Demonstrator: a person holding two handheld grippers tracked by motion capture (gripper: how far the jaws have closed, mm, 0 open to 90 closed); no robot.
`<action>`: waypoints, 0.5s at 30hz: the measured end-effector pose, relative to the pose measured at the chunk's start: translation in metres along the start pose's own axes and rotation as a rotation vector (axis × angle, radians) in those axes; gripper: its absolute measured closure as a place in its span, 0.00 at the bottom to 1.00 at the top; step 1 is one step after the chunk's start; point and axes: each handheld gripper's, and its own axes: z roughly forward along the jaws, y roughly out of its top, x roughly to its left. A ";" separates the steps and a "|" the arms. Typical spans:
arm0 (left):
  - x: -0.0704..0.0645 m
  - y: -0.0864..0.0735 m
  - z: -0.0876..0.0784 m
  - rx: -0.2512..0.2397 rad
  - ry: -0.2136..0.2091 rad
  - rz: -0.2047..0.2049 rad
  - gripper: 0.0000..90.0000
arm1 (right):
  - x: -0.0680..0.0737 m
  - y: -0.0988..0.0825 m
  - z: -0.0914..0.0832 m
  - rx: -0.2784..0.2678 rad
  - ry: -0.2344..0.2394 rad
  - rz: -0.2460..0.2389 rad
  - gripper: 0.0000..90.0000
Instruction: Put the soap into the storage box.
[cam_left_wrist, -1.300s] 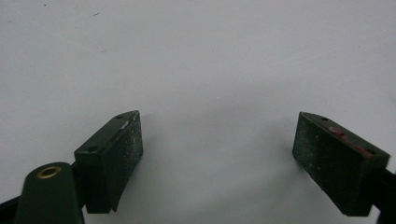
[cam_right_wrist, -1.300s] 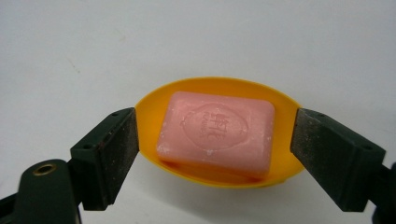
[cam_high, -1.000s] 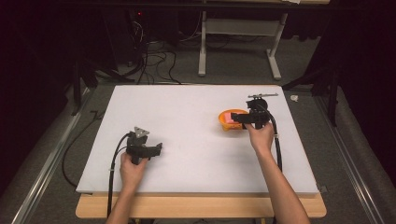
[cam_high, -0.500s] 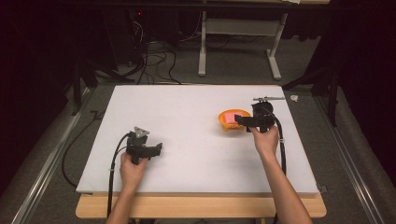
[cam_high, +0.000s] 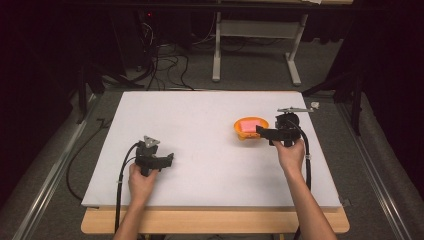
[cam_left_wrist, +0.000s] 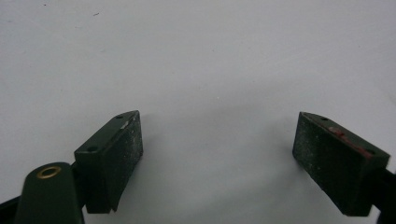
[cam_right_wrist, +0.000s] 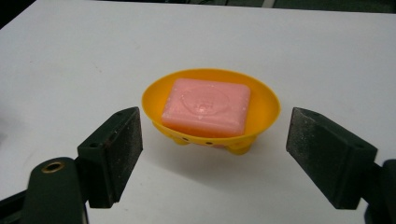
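An orange soap dish (cam_high: 241, 134) holding a pink bar of soap (cam_high: 250, 125) sits right of centre on the white board (cam_high: 200, 115). My right gripper (cam_high: 260, 131) lies just right of the dish, pointing at it, low over the board. In the right gripper view its jaws stand open (cam_right_wrist: 212, 156), with the dish (cam_right_wrist: 267, 101) and soap (cam_right_wrist: 207, 105) a short way ahead, between but beyond the fingertips. My left gripper (cam_high: 170, 159) rests near the board's front left, open (cam_left_wrist: 217, 156) over bare white surface.
The board lies on a wooden table whose edge (cam_high: 215, 222) shows at the front. Behind the board are a grey table frame (cam_high: 255, 35), cables (cam_high: 165, 65) on the floor and dark curtains. A metal rail (cam_high: 50, 175) runs along the left.
My right gripper has drawn back to the right, away from the soap dish, which stays in place. The left gripper has not moved.
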 end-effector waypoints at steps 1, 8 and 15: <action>0.000 0.000 0.000 0.000 0.000 0.000 0.18 | 0.000 -0.001 -0.002 -0.001 0.002 0.001 0.21; 0.000 0.000 0.000 0.000 0.000 0.000 0.18 | -0.001 -0.008 -0.008 -0.015 0.007 0.000 0.22; 0.000 0.000 0.000 0.000 0.000 0.000 0.18 | -0.004 -0.016 -0.014 -0.024 0.006 0.005 0.22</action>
